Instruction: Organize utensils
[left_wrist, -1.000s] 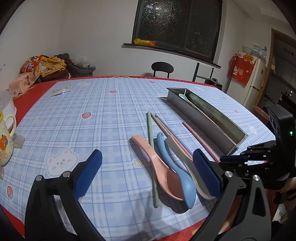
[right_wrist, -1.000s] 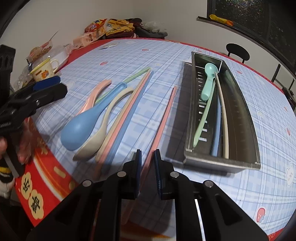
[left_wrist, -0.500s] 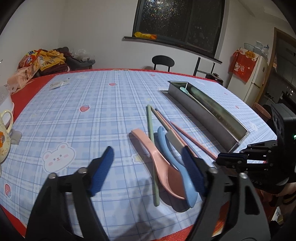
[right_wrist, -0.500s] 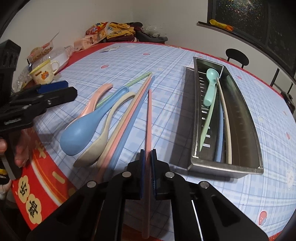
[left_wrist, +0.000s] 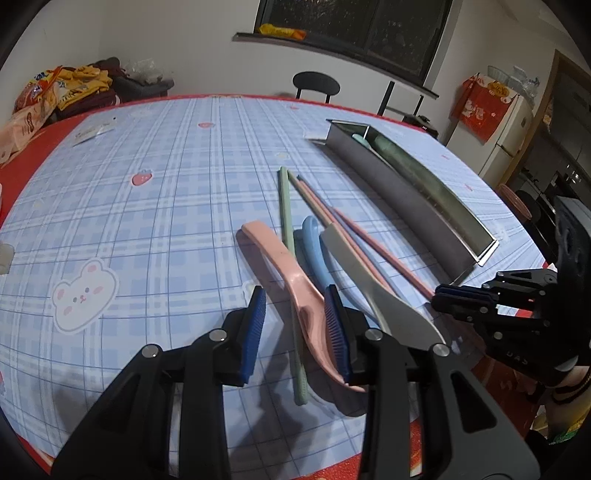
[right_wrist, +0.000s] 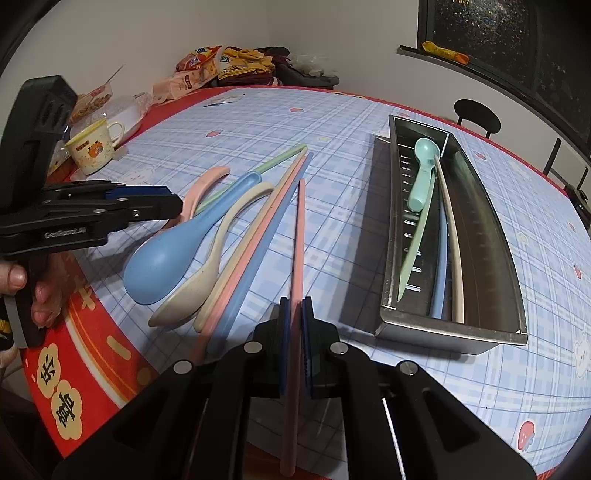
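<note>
Both tongs are at work at the near end of the utensil pile. Right tongs (right_wrist: 295, 306) are clenched on a pink chopstick (right_wrist: 298, 236), which is gripped partway along its length; its long axis is seen to run straight ahead of the jaws, roughly parallel to the metal tray (right_wrist: 509, 258). Left tongs (left_wrist: 295, 325) have just been closing, with the pink spoon (left_wrist: 291, 269) and the green chopstick (left_wrist: 286, 206) between the blue pads (left_wrist: 255, 325); the right-hand pad appears to rest against the spoon's bowl, while a gap is left at the other pad, so nothing is yet pinched.

Taking the tray as landmark: it is placed to the right of the pile, lengthwise, and a mint spoon (right_wrist: 424, 170) plus green, blue and beige sticks are already held in it. Left of the tray, the held pink chopstick is nearest, then a blue chopstick (right_wrist: 258, 251) and a second pink one, a beige spoon (right_wrist: 207, 280), a blue spoon (right_wrist: 166, 258), and farthest away the pink spoon and the green chopstick.

The coming move is judged to turn on this: the tray lies to the right of the right tongs, and the stick is already nearly aligned with it, so mostly a sideways carry is called for. The right hand is the nearer one.
</note>
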